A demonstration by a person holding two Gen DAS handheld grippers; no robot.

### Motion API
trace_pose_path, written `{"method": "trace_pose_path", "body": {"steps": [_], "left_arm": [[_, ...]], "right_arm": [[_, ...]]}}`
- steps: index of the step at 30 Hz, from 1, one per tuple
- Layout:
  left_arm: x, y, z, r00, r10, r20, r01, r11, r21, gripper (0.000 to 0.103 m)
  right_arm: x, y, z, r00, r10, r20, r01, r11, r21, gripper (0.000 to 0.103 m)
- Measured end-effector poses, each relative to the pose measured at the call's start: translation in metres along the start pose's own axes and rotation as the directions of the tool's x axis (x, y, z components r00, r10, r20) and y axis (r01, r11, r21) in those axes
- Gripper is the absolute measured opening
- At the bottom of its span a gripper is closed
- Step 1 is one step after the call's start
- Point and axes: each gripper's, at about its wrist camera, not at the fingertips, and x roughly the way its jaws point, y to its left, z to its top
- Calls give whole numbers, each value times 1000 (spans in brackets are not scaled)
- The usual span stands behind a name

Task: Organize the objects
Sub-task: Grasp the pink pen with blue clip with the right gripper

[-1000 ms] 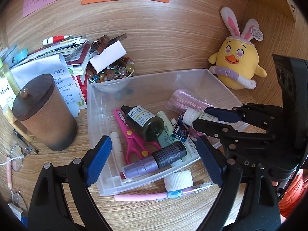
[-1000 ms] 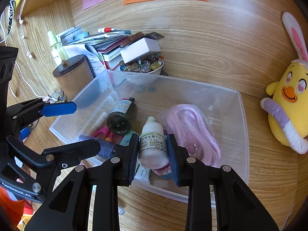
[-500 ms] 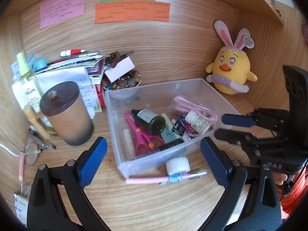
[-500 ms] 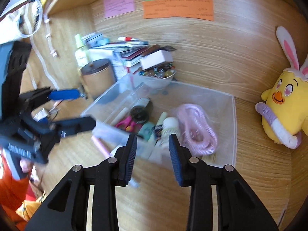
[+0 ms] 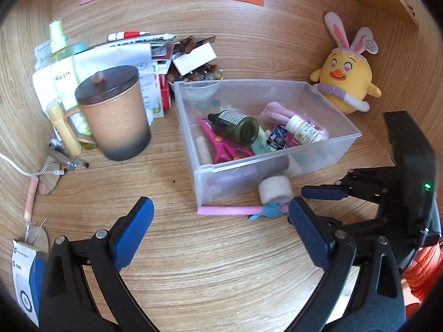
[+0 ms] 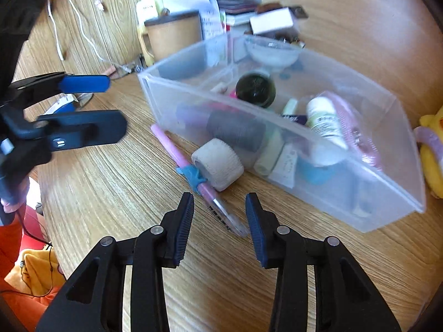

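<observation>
A clear plastic bin [image 5: 277, 163] holds a dark green bottle [image 5: 238, 127], pink scissors [image 5: 221, 146], a white bottle [image 5: 303, 130] and a bagged pink cord [image 5: 279, 110]. In front of it a white bandage roll [image 5: 275, 189] lies against a pink pen [image 5: 227, 210]. My left gripper [image 5: 218, 213] stands wide open over the desk, short of the pen. My right gripper [image 6: 219, 197] hangs low just before the roll [image 6: 218, 166]. Its jaws are closing, and the clear end of the pen [image 6: 171, 146] lies between its fingers without touching the pads.
A brown lidded mug [image 5: 116, 116], a pile of papers [image 5: 119, 55] and a bowl of beads [image 5: 199, 80] crowd the left of the bin. Behind its right corner sits a yellow plush chick [image 5: 346, 83]. Glasses [image 5: 49, 177] and a white cable lie at far left.
My right gripper let go of the white bottle, which now lies in the bin, then drew back and sank toward the pen and roll. My left gripper pulled back from the bin.
</observation>
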Motion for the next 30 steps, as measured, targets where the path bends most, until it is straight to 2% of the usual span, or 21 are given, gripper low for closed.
{"method": "trace_pose_path", "body": {"steps": [6,9,13,20,26,28,30], "left_arm": [[-2,2,0,1000,9,4,-9,1000,-8,99],[0,0,1,1000,-3,1,3,1000,-11,99],[5,-6,1,1000,-26,-11,26,1000,-4,99],[28,-32,-2,996,-54,-67,56,998,26,99],[49,-58,0,987,-105,-120,108,994,21,99],[55,-70,2,983,-123,-137,127,992,26,99],[59,-82,4,981,-132,-142,138,990,36,99]], "right_arm": [[-4,5,-9,999,41,-6,-41,999,-27,13],[-13,12,-20,999,32,-6,-33,997,-63,11],[-29,4,-42,1000,12,-9,-13,999,-51,10],[-67,-38,-89,998,-54,-12,54,995,80,11],[-93,-57,-119,994,-105,-10,105,986,129,11],[-98,-61,-122,994,-106,3,104,984,141,13],[-99,-64,-118,994,-108,15,105,984,146,23]]}}
